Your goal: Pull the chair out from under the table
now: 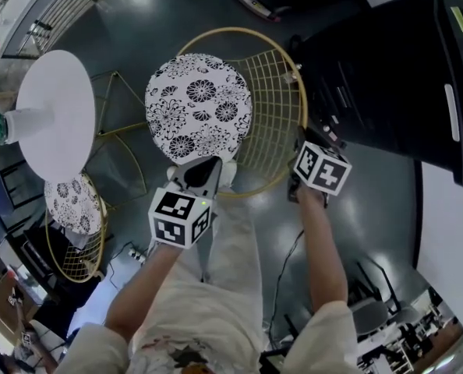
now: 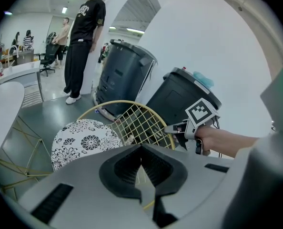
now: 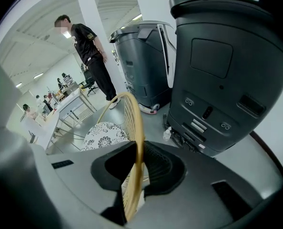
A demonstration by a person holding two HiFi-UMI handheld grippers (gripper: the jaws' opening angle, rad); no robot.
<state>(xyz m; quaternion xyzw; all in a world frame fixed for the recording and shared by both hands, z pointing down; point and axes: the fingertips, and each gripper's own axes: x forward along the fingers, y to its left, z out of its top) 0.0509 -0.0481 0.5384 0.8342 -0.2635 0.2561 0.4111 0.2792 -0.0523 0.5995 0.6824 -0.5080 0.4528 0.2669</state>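
The right gripper (image 3: 136, 171) and left gripper (image 2: 141, 175) each clamp the wire chair (image 1: 199, 104) by its gold back rim (image 3: 138, 128), to drag it nearer, away from the round table (image 1: 56, 107) at left.

The chair (image 1: 199, 107) stands between the round surface (image 1: 56, 111) on its left and the tall machines (image 1: 395, 76) on its right. A cup (image 1: 25, 123) stands on the surface. A second chair (image 1: 74, 209) sits just beside that surface, nearer the person.
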